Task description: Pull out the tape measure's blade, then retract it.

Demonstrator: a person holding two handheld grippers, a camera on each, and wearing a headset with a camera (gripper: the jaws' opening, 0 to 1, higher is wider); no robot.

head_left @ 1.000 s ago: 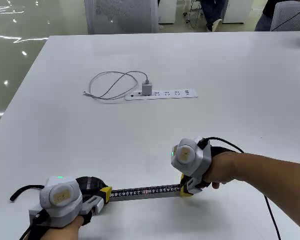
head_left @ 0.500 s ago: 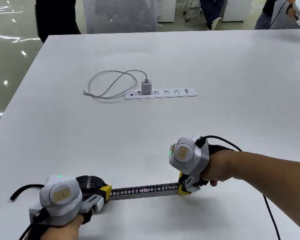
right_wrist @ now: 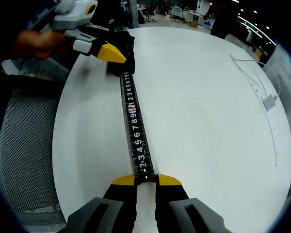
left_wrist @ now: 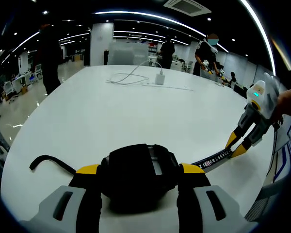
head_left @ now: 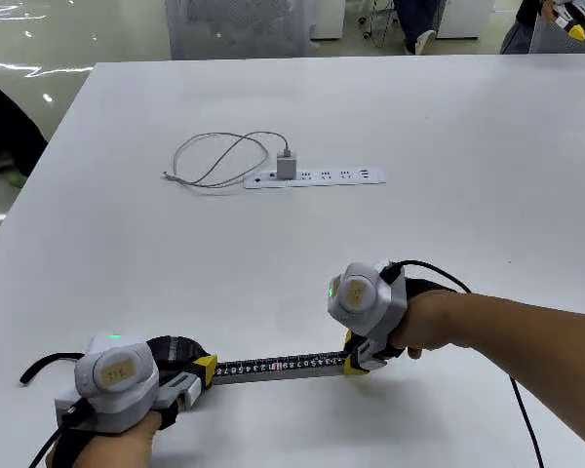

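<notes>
White tabletop [head_left: 448, 146] runs from the near edge out to the far end of a bright hall. Nearest, on the person's left, the left gripper [left_wrist: 139, 171] has its yellow-tipped jaws closed against the two sides of the tape measure [head_left: 173, 353]. This is a rounded black case sitting on the table, with a black strap [head_left: 44, 369] trailing off behind it.

From the case the blade [right_wrist: 134, 126] runs straight and low along the table to the right gripper [right_wrist: 146, 180]. That gripper's jaws are pinched together on the blade's end (the hook itself is hidden between them).

Compared with a second ago, the right gripper stands a touch nearer the case and the bared length looks slightly shorter. The case sits in the same spot.

The blade is dull grey with black numerals. In the right gripper view they read 2 to 9, then a red-boxed mark, then 1 to 9 on toward the case. A tan label on top of each gripper is too small to read.

Well beyond, near the table's middle, lies a white power strip [head_left: 317, 178] with a white charger [head_left: 287, 170] plugged into it. The charger's cable [head_left: 214, 161] is looped loosely to the strip's left. A person in dark clothes [head_left: 5, 127] now stands off the table's left edge, having been by the far corner half a second ago.
</notes>
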